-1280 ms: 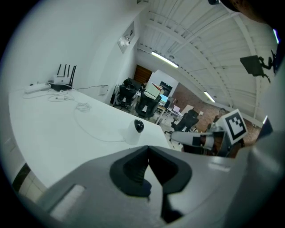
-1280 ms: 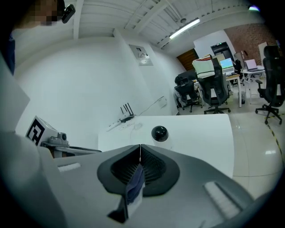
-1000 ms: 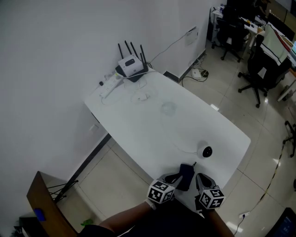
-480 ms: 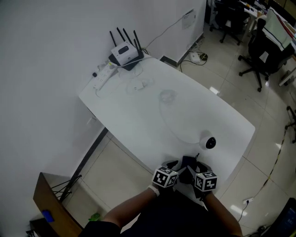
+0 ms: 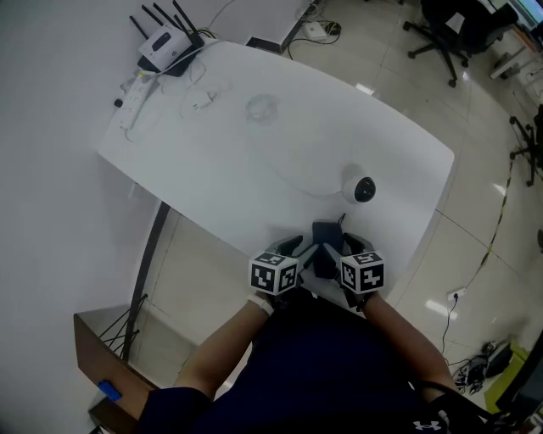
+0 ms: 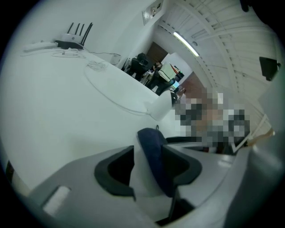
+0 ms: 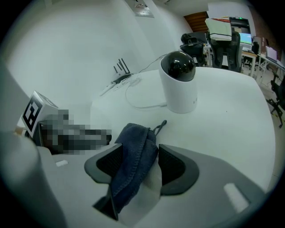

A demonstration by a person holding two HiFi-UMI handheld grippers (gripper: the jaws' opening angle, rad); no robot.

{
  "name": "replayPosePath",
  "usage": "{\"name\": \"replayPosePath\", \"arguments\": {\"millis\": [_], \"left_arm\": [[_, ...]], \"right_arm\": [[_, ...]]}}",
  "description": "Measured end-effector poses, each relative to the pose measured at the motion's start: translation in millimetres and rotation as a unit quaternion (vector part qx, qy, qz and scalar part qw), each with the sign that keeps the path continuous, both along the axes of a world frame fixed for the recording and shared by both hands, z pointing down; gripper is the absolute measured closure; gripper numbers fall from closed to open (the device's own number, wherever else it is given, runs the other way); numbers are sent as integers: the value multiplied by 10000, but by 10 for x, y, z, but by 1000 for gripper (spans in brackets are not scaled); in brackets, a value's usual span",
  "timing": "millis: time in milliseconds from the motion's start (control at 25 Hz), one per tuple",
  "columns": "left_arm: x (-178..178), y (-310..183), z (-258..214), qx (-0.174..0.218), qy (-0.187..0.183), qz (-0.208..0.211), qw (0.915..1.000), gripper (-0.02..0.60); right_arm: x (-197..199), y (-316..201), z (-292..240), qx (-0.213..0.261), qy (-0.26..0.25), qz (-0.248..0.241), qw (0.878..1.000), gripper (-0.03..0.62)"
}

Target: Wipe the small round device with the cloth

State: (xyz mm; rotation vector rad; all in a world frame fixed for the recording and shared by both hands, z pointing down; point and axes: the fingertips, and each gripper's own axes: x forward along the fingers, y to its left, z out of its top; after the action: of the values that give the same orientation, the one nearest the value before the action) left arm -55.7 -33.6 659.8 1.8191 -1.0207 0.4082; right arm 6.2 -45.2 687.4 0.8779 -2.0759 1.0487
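Observation:
The small round device (image 5: pixel 363 190), a white cylinder with a black dome, stands on the white table (image 5: pixel 212 153) near its front right edge. It shows close up in the right gripper view (image 7: pixel 179 82). A dark blue cloth (image 5: pixel 324 239) lies at the table's near edge, in front of the device. Both grippers meet at it. My left gripper (image 6: pixel 151 160) is closing, with the cloth (image 6: pixel 153 149) upright between its jaws and a gap on one side. My right gripper (image 7: pixel 141 158) is opening, and the cloth (image 7: pixel 131 162) hangs loosely between its pads.
A white cable (image 5: pixel 288 174) runs from the device across the table to a router (image 5: pixel 165 44) and power strip (image 5: pixel 131 89) at the far corner. Office chairs (image 5: pixel 458 17) stand on the tiled floor beyond. A wooden piece of furniture (image 5: pixel 102 356) stands at lower left.
The two grippers have drawn close together around the cloth at the table's near edge. The head view has swung, so the table and device now sit higher in the picture.

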Motion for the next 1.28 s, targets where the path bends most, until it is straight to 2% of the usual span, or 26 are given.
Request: {"name": "replayPosePath", "arguments": {"millis": [160,320,400,520,600,720,840,960,1040,1160,1240,1280], "left_arm": [[36,70,56,-199,243,-53,9995,384],[66,135,101,-306,291,45,9991,388],[77,161,106,-324,352,77,9988,390],[83,186,115,-371,525,49,9979,390],[81,197,115,-371,623,67,9973,390],[89,163,89,-149,749,235,9968,390],[116,37,12,187,1105,352,9931,373],[207,-86,-101,344,1700,514,9835,364],[334,-80,-228,378,2096,750,9742,356],[540,-104,-578,498,2903,1091,9494,362],[643,-182,-794,620,3332,1270,9322,407],[692,-232,-868,688,3414,1366,9274,442]], "right_arm": [[23,75,36,-52,-19,14,10000,338],[27,103,75,-47,224,-234,9995,366],[-21,155,83,-165,164,-374,9990,461],[-96,200,99,-282,68,-467,9985,499],[-133,199,89,-501,-269,-287,9980,514],[-141,127,-26,-844,-1138,338,9893,530],[-63,-24,-226,-671,-1646,742,9813,531],[-24,-146,-470,-409,-2170,877,9714,531],[26,-143,-660,-293,-2551,939,9619,531],[126,-142,-944,-141,-3023,1040,9474,531],[200,-191,-1078,-36,-3260,1190,9379,530],[252,-231,-1138,31,-3367,1293,9327,530]]}}
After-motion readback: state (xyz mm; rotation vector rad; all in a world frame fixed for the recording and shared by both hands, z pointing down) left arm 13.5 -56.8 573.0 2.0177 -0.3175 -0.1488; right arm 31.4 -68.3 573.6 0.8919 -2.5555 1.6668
